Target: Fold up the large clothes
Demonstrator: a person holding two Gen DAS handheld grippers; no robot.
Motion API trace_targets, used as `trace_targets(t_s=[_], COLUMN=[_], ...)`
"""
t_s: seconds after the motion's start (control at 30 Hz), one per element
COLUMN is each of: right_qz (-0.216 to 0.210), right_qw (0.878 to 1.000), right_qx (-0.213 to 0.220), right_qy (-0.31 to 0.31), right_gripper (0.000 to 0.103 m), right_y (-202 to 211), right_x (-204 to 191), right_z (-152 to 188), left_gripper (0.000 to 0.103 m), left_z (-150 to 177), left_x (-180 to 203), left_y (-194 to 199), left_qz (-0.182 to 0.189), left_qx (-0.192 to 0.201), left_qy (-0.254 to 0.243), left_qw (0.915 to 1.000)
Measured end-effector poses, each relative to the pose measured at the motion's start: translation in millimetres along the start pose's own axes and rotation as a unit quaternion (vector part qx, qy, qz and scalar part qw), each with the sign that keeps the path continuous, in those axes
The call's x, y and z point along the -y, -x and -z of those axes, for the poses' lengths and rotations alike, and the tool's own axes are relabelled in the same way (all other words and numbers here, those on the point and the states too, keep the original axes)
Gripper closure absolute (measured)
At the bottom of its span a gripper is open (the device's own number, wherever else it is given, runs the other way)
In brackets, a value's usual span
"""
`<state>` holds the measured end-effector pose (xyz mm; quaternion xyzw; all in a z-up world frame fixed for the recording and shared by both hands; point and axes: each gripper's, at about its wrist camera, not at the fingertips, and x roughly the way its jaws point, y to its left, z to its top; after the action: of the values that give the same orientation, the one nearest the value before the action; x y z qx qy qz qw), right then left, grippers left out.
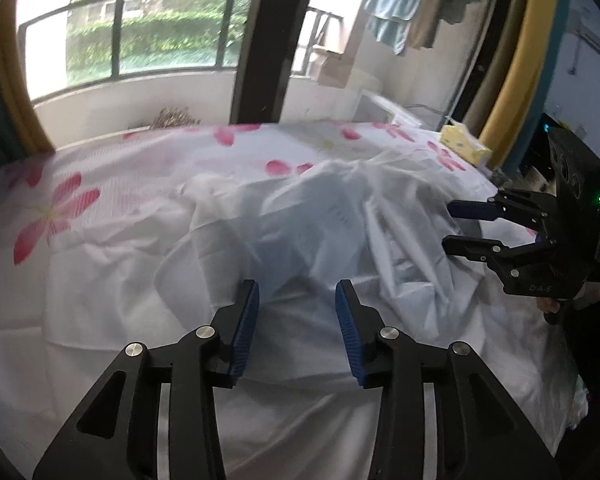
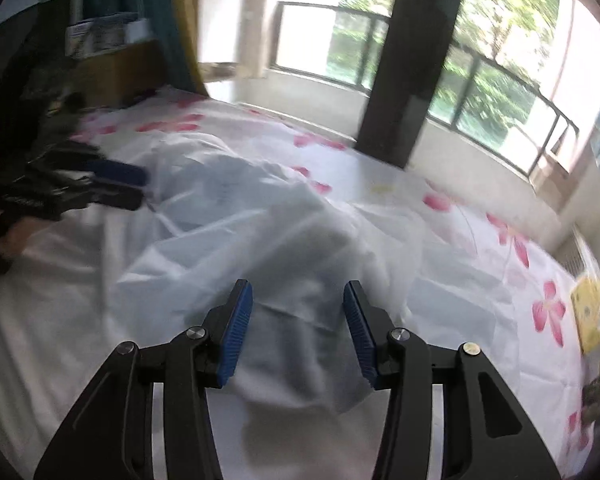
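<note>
White garment (image 1: 300,216) lies crumpled mid-bed, on floral bedsheet (image 1: 112,184), ahead of both your grippers. Left gripper (image 1: 298,332) spread wide, empty, hovering near garment's close edge. Right gripper (image 2: 298,332) likewise spread, empty, above garment's other side. Risks: garment and bedsheet both pale and thin, so you may pinch bedsheet along with cloth and drag it. Bunched layers could make you grab two plies, skewing fold. Yellow box (image 1: 466,146) at bed edge may get swept by swinging cloth.
</note>
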<state>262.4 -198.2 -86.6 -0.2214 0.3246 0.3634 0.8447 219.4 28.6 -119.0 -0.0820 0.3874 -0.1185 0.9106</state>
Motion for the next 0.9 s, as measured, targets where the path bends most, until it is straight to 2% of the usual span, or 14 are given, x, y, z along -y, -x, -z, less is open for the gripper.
trace_targets(t_s=[0.13, 0.43, 0.67, 0.9], right_qz=[-0.002, 0.0, 0.004, 0.012], right_qw=[1.0, 0.999, 0.999, 0.999], right_qx=[-0.027, -0.035, -0.046, -0.052], right_qy=[-0.013, -0.008, -0.007, 0.0], right_gripper=[0.056, 0.047, 0.047, 0.047], right_y=[-12, -11, -4, 15], right_x=[5, 2, -2, -7], right_z=[7, 14, 17, 31], left_gripper=[0.06, 0.06, 0.06, 0.06], left_z=[1, 11, 20, 33], left_x=[-4, -2, 2, 7], left_y=[-2, 7, 25, 52], left_qz=[0.01, -0.002, -0.012, -0.024], left_qx=[-0.007, -0.027, -0.021, 0.001], left_qy=[0.01, 0.001, 0.007, 0.015], left_qw=[0.9999, 0.9996, 0.9997, 0.9996])
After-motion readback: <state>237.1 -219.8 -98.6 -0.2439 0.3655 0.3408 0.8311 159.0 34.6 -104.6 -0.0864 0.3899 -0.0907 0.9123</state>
